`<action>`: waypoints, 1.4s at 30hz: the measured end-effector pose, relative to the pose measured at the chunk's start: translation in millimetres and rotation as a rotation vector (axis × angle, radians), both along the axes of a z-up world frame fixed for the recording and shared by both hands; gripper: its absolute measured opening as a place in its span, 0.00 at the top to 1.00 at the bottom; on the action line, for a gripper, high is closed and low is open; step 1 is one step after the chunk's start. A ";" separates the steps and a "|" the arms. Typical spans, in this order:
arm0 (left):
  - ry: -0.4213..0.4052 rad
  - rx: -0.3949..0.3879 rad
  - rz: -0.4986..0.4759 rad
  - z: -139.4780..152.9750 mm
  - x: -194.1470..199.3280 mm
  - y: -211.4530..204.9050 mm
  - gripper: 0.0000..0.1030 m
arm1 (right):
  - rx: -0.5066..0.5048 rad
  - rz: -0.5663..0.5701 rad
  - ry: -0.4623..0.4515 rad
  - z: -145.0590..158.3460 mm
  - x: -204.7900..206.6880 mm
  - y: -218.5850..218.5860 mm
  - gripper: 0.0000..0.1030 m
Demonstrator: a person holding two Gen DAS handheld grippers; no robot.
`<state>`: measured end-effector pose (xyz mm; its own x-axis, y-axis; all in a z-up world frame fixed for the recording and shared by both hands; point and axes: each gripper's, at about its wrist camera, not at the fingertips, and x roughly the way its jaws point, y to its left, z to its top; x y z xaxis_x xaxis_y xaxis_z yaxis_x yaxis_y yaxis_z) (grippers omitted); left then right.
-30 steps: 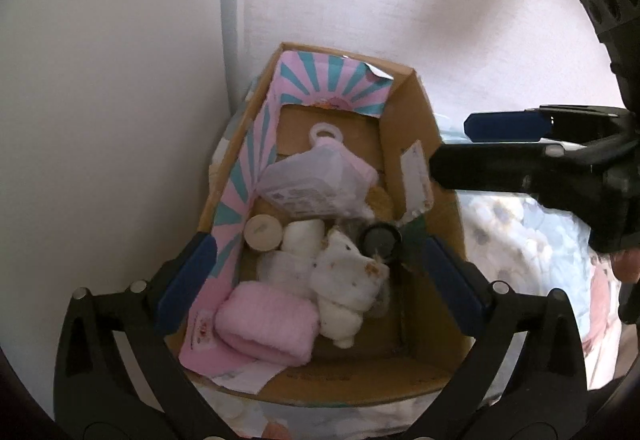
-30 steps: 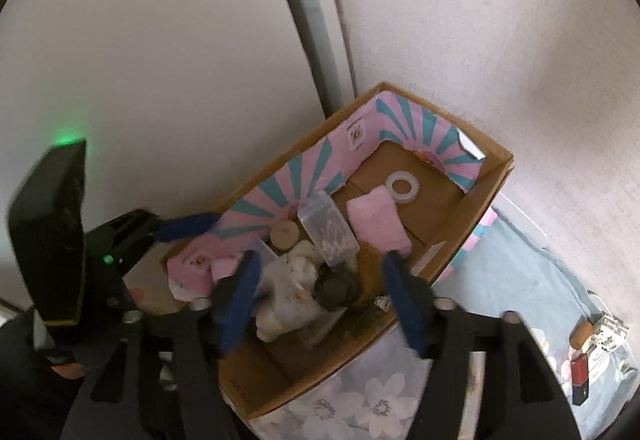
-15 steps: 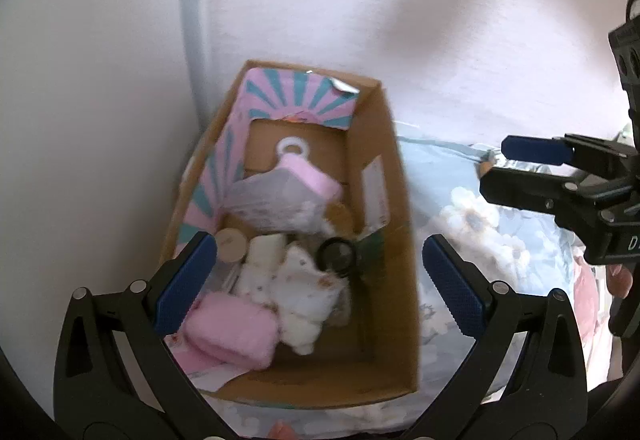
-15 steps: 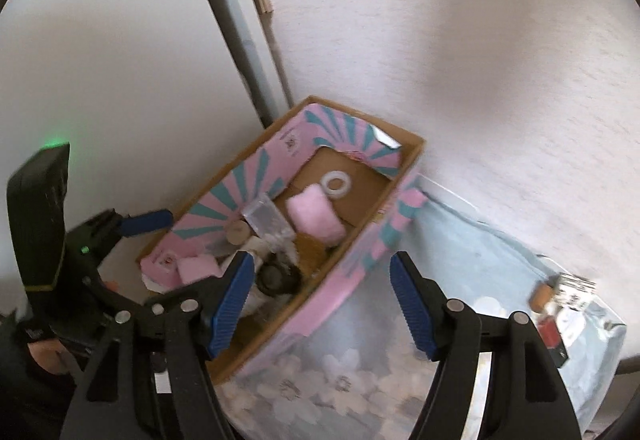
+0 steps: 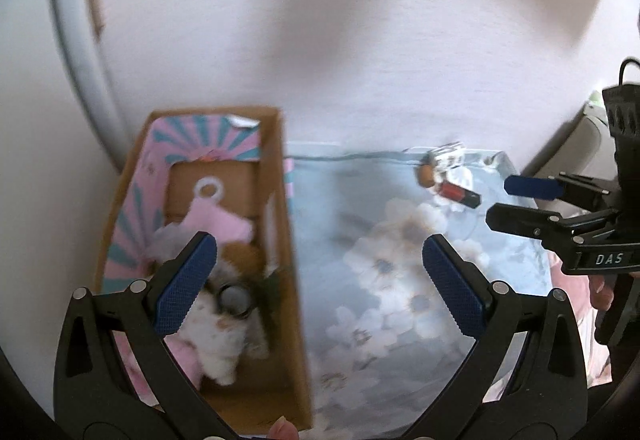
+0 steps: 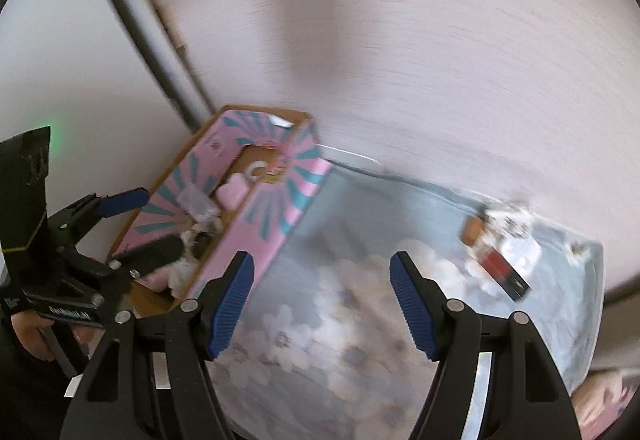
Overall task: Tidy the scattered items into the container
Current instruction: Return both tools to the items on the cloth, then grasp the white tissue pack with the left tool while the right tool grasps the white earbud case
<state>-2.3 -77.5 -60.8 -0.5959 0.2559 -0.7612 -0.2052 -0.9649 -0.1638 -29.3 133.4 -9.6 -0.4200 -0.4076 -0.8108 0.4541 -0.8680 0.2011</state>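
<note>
Right gripper (image 6: 322, 302) (gaping) above floral cloth (image 6: 360, 320).

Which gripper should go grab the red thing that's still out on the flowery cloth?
Probably the right gripper. It's open over the cloth, nearer the red thing; the left gripper, also open, hangs by the box.

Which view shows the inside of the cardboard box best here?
The left wrist view: it looks down into the cardboard box, showing the white ring, pink cloth and plush toy. The right wrist view sees mostly the box's pink outer wall, with contents largely hidden.
</note>
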 end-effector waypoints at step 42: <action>-0.282 0.218 -0.014 -133.3 -180.2 253.1 0.15 | 0.226 0.317 0.071 -136.0 -129.0 162.8 0.36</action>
